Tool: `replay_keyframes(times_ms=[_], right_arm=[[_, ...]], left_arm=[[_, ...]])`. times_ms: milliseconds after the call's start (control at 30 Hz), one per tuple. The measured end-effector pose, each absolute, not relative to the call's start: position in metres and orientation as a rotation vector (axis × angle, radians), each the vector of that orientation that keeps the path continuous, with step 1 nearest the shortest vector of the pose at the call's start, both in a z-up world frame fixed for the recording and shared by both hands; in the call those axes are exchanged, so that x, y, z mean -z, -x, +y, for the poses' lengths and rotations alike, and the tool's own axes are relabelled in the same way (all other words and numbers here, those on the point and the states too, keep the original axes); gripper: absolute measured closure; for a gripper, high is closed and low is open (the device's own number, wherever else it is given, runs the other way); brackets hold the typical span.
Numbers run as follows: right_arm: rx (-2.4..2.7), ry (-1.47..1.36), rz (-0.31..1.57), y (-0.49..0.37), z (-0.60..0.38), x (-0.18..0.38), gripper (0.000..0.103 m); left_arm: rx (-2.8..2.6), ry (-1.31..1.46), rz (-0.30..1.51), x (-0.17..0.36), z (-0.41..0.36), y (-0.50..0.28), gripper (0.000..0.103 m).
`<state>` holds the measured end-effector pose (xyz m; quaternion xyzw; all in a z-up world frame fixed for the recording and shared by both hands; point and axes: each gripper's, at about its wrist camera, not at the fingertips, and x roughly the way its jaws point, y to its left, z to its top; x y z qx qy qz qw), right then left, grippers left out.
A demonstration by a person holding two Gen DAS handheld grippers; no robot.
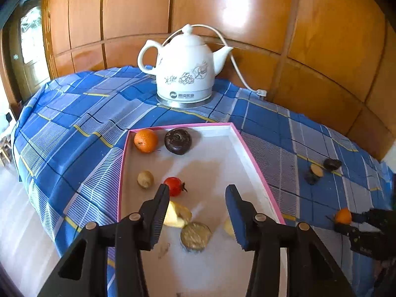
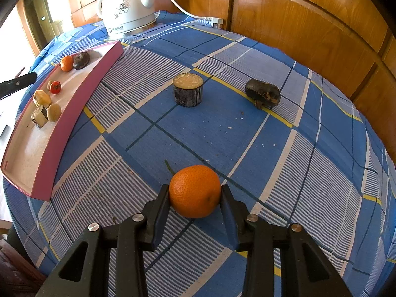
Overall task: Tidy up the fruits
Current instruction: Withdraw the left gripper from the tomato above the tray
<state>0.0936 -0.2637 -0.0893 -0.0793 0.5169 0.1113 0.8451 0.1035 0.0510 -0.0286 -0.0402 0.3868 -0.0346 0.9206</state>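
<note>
My right gripper (image 2: 195, 193) is shut on an orange (image 2: 195, 191), low over the blue checked cloth; it also shows at the right edge of the left wrist view (image 1: 343, 216). My left gripper (image 1: 198, 193) is open and empty above the pink-rimmed white tray (image 1: 257, 163). In the tray lie an orange (image 1: 146, 140), a dark round fruit (image 1: 178, 141), a small brown fruit (image 1: 145, 179), a red tomato (image 1: 174, 185), a yellow piece (image 1: 178, 214) and a cut cane piece (image 1: 195, 237). On the cloth stand a cut cane piece (image 2: 188, 92) and a dark lumpy fruit (image 2: 262, 92).
A white ceramic kettle (image 1: 184, 70) on a metal base stands at the back of the table, its white cord (image 1: 237, 64) running to a plug by the wooden wall panels (image 1: 321, 37). The table edge drops off at the left.
</note>
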Motion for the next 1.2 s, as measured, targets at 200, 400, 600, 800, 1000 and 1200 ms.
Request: replay_keyframes(times_ms=[200,400,600,800,1000,1200], right_arm=[[-0.23,0.174,1.088,-0.093,-0.263,0.089,0.063],[-0.226,0.177,1.087,-0.092,-0.262,0.089,0.063],[-0.226,0.183,1.086,-0.092,-0.262,0.089,0.063],[-0.223,0.188,1.084,-0.091,-0.262,0.089,0.063],[-0.223,0.187,1.102,-0.09,-0.261,0.094,0.063],[-0.221,0.168,1.099,-0.09,-0.263,0.094,0.063]], left_arm=[[0.084,0.075,0.772,0.022,0.046,-0.084,0.053],[0.083,0.074,0.763,0.018,0.045,-0.071,0.047],[0.064,0.086,0.761,0.017,0.048,-0.064,0.038],[0.053,0.091,0.764,0.018,0.052,-0.058,0.033],[0.041,0.114,0.773,0.021,0.059,-0.055,0.032],[0.025,0.122,0.767,0.023,0.068,-0.051,0.032]])
